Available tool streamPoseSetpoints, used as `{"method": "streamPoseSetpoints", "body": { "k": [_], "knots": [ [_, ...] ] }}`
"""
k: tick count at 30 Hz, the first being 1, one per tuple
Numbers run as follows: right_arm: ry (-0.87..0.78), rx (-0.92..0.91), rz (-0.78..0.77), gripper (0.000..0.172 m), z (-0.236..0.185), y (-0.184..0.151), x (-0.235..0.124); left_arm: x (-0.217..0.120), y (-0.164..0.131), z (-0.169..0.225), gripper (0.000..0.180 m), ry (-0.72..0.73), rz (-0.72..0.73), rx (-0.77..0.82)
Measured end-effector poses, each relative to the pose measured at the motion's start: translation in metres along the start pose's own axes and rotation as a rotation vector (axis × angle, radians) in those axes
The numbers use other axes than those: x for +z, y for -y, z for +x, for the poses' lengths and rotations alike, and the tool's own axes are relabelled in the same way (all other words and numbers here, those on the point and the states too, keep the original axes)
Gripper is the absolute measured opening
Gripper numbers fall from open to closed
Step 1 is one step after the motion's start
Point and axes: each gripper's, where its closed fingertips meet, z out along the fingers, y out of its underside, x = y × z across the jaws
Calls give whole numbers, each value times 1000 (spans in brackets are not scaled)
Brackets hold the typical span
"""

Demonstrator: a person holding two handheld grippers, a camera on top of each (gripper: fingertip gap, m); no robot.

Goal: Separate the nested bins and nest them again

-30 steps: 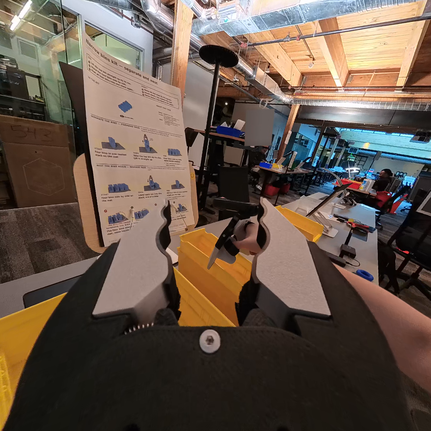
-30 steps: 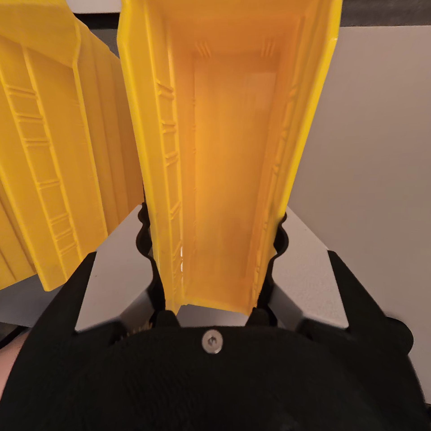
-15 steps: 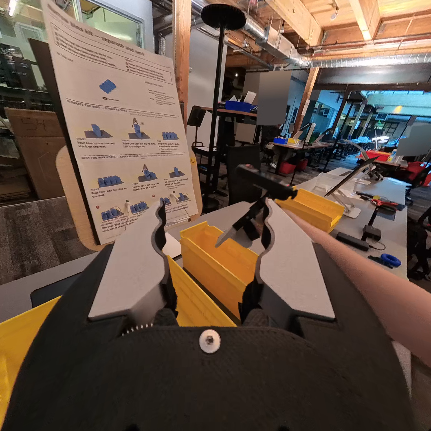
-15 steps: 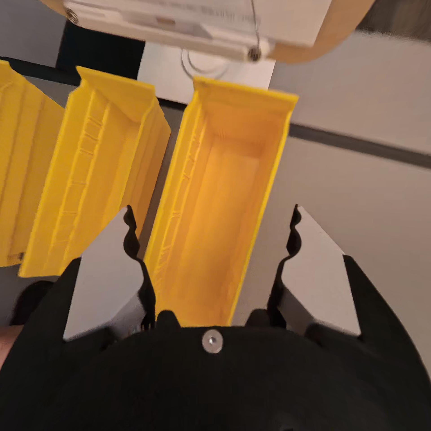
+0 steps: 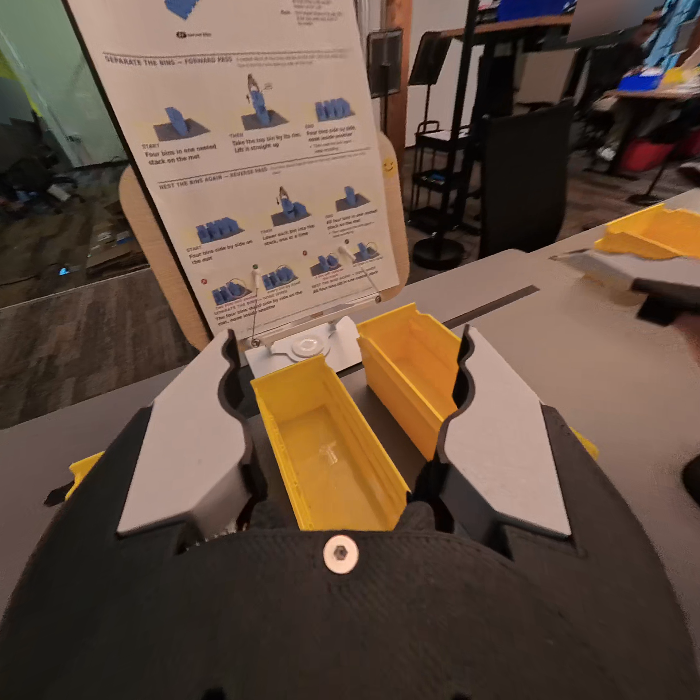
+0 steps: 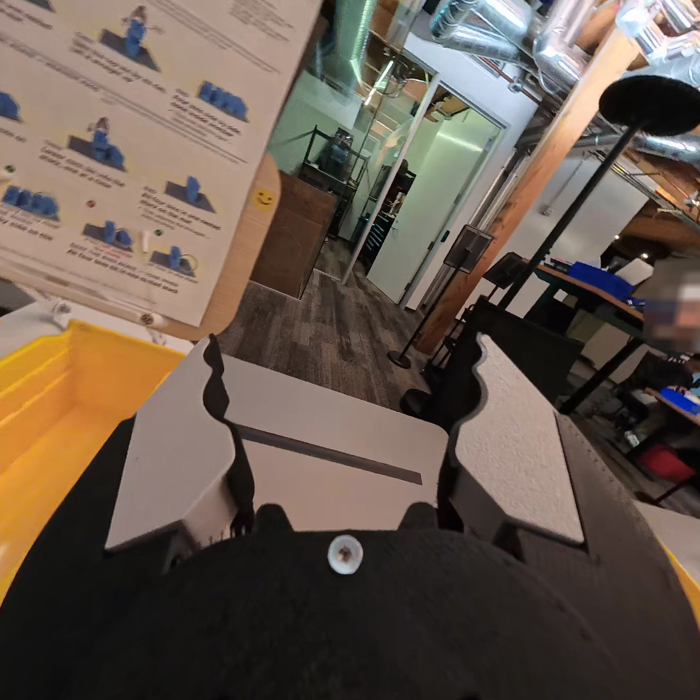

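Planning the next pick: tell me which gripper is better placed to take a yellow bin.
Left. The left gripper is open with a yellow bin between its fingers. The right gripper is open over bare table, aimed away.

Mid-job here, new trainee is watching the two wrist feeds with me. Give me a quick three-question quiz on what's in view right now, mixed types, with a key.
1. True or false: the left gripper is clamped on a yellow bin.
2. Multiple choice: what lies between the right gripper's fingers? A) a yellow bin B) bare grey table and floor beyond C) the instruction sheet
3. Fill in: the second yellow bin stands to the ____ of the near bin in the left wrist view.

Key: 1 false, its jaws stand wide around the near bin without pressing on it; 2 B, table; 3 right.
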Motion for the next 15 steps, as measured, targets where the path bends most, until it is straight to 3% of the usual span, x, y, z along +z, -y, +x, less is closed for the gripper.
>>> {"method": "streamPoseSetpoints", "body": {
  "k": [4,6,10,15],
  "knots": [
    [-31,82,25,128,29,-15,13,16,-39,-11,130,103,-153,-22],
    [22,134,53,124,28,-22,19,27,-65,-18,158,143,-219,-34],
    [89,191,97,121,34,-22,21,41,-127,-35,158,161,-426,-76],
    [158,306,116,120,36,-19,18,46,-156,-33,156,111,-649,-240]
  ]
}}
